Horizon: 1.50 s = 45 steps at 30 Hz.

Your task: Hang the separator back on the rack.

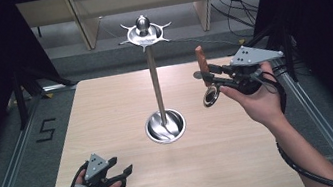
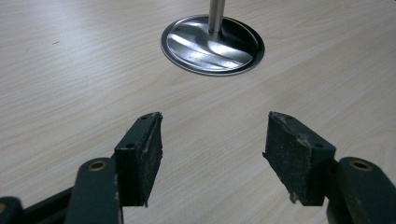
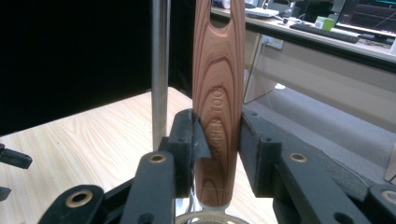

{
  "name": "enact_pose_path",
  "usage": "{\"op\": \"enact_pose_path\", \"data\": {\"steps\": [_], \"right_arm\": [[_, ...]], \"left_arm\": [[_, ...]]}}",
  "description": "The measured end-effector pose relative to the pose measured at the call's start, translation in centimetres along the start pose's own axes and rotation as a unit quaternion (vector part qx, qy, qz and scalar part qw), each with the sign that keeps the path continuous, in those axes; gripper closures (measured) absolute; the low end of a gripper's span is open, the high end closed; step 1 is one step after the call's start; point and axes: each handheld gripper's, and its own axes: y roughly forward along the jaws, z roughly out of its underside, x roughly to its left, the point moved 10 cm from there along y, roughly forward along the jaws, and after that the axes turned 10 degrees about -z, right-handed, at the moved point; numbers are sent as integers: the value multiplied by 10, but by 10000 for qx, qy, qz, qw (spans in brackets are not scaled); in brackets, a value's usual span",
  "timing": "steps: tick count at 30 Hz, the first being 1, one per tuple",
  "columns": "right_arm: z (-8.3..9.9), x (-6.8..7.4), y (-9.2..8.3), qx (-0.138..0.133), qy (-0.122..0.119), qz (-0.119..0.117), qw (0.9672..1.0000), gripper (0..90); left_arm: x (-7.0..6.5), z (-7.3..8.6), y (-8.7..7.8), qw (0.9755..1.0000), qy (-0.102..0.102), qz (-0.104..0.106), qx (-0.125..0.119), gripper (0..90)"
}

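While my left hand-held gripper point(image 1: 122, 174) rests wide near the table's point(image 1: 107, 118) front edge, my right hand-held gripper point(image 1: 208, 77) clamps a wooden-handled utensil point(image 1: 201, 60) upright beside the stand point(image 1: 155, 82).

Upright wooden-handled utensil point(image 3: 218, 112), metal ring below.

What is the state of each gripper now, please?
Left gripper: open, holding nothing, above the table.
Right gripper: closed on the wooden handle of a utensil, held upright.
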Motion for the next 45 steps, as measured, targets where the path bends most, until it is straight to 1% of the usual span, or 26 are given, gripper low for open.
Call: {"op": "enact_pose_path", "data": {"steps": [5, 6, 8, 11, 12, 16, 17, 18, 20, 21, 23, 24, 25, 27, 30, 32, 33, 34, 35, 37, 38, 40, 42, 43, 44, 45], "right_arm": [[-7, 1, 5, -47, 1, -22, 10000, 686], [-9, 1, 6, -66, -59, -44, 10000, 686], [-11, 1, 7, -60, -73, -56, 9999, 686], [-14, 4, 10, -68, 3, -123, 9999, 686], [-16, 1, 10, -92, -144, -64, 9998, 686], [-18, 4, 13, -52, -32, -149, 9999, 686], [-19, 3, 14, -58, -112, -134, 9998, 685], [-19, 3, 14, -79, -89, -100, 9999, 686], [-19, 5, 15, -30, -32, -220, 9997, 686], [-20, 4, 16, -29, -123, -220, 9997, 686], [-22, 3, 16, -56, -177, -164, 9997, 686], [-23, 5, 17, -67, -80, -208, 9997, 686], [-24, 5, 17, -61, -145, -251, 9996, 686], [-28, 3, 18, -122, -232, -217, 9994, 686], [-31, 6, 19, -125, -170, -350, 9992, 686], [-34, 6, 20, -147, -201, -405, 9989, 686], [-36, 5, 21, -181, -277, -407, 9986, 686], [-37, 7, 22, -159, -230, -472, 9985, 686], [-38, 7, 22, -166, -265, -512, 9982, 686], [-40, 8, 23, -152, -262, -578, 9979, 686], [-40, 9, 25, -157, -222, -629, 9976, 686], [-42, 9, 26, -143, -214, -652, 9975, 686], [-44, 9, 28, -157, -254, -675, 9973, 686], [-44, 8, 28, -144, -323, -696, 9969, 685], [-45, 9, 29, -145, -262, -748, 9967, 686], [-45, 10, 30, -149, -258, -767, 9966, 685]], "left_arm": [[0, 0, 0, 10000, -14, -1, 2, 359], [1, 0, 0, 10000, 26, 3, -3, 359], [0, 0, 0, 10000, -1, -12, 0, 358], [0, 0, 0, 10000, 0, -10, -1, 359], [0, 0, 0, 10000, -17, -2, 2, 359], [0, 0, 0, 10000, -15, -1, 4, 359], [0, 0, 0, 10000, -16, -2, 4, 359], [0, 0, 0, 10000, -17, -3, 4, 358], [0, 0, 0, 10000, -17, -2, 4, 358], [0, 0, 0, 10000, -11, -2, 2, 358], [0, 0, 0, 10000, -18, 7, 5, 359], [0, 0, 0, 10000, -3, -17, 3, 359], [0, 0, 0, 10000, 0, 5, 1, 359], [-1, -1, 0, 10000, -71, 24, -38, 358], [0, 0, 0, 10000, -34, 21, -10, 358], [0, 0, 0, 10000, -16, 2, 4, 359], [0, 0, 0, 10000, -16, -1, 5, 359], [1, 0, 0, 10000, -13, -4, 8, 359], [2, 1, 0, 10000, 53, -27, 42, 358], [1, 1, 0, 10000, -7, -33, 27, 358], [2, 1, 0, 10000, 17, -16, 16, 359], [-1, -1, 0, 10000, -68, 32, -38, 359], [2, 1, -1, 10000, 50, -19, 45, 359], [2, 1, -1, 10000, 51, -12, 43, 358], [1, 0, 0, 10000, -11, 0, -1, 359], [1, 0, 0, 10000, -3, 1, 2, 359]]}}
